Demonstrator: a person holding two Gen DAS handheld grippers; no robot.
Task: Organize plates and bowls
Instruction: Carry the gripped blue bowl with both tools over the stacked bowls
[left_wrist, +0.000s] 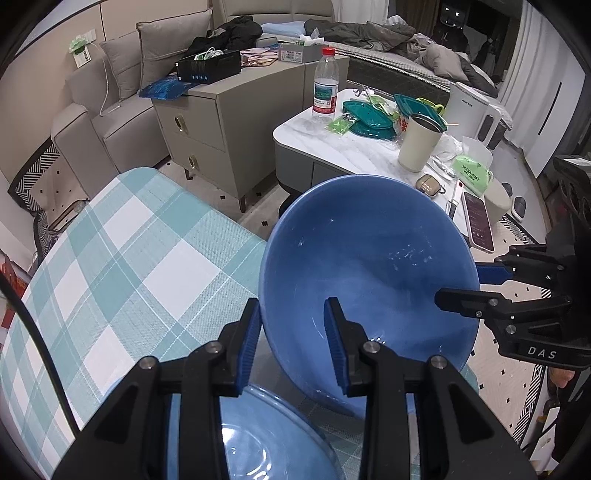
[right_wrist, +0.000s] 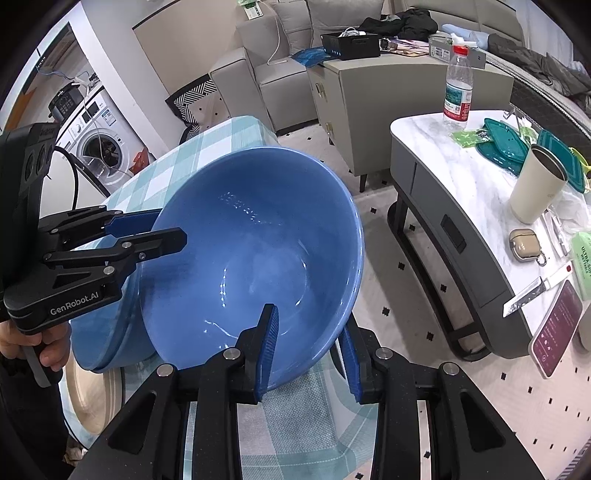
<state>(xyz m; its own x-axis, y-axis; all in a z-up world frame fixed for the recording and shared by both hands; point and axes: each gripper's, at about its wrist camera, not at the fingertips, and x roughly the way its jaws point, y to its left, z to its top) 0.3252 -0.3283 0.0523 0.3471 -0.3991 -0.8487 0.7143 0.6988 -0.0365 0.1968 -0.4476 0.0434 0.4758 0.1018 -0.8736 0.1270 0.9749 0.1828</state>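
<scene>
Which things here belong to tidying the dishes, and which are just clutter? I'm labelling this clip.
Job: blue bowl, clamped at its rim by left gripper and right gripper; second blue bowl.
Clutter: water bottle, cream tumbler, phone.

Left gripper (left_wrist: 292, 345), right gripper (right_wrist: 309, 349): jaws clamped.

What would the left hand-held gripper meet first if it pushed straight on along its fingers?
The blue bowl: the left hand-held gripper already straddles its rim, so further travel likely drives the inner finger into the bowl's inside wall. Depth beyond that is unclear.
</scene>
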